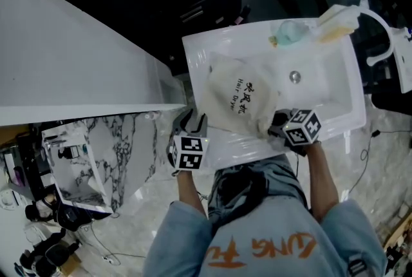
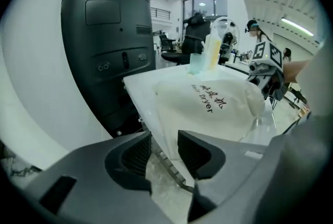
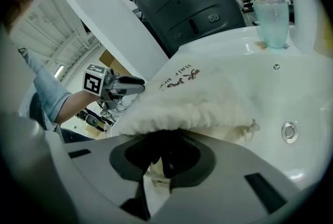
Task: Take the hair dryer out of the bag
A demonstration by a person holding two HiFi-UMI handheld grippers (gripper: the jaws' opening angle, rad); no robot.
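Note:
A cream drawstring bag (image 1: 241,102) printed "Hair Dryer" lies on the white sink (image 1: 335,76), bulging with what it holds; the hair dryer itself is hidden inside. My right gripper (image 1: 278,121) is at the bag's gathered mouth, and in the right gripper view its jaws (image 3: 158,158) are pinched on a fold of cream fabric at the bag (image 3: 192,95) opening. My left gripper (image 1: 193,121) hovers by the sink's near left rim. In the left gripper view it (image 2: 164,147) stands open and empty, short of the bag (image 2: 208,100).
A pale green cup (image 1: 293,31) and a cream bottle (image 1: 335,21) stand at the sink's far edge, beside a white faucet (image 1: 380,31). A tall dark grey bin (image 2: 109,40) stands behind the sink. A marble-patterned surface (image 1: 122,140) lies to the left.

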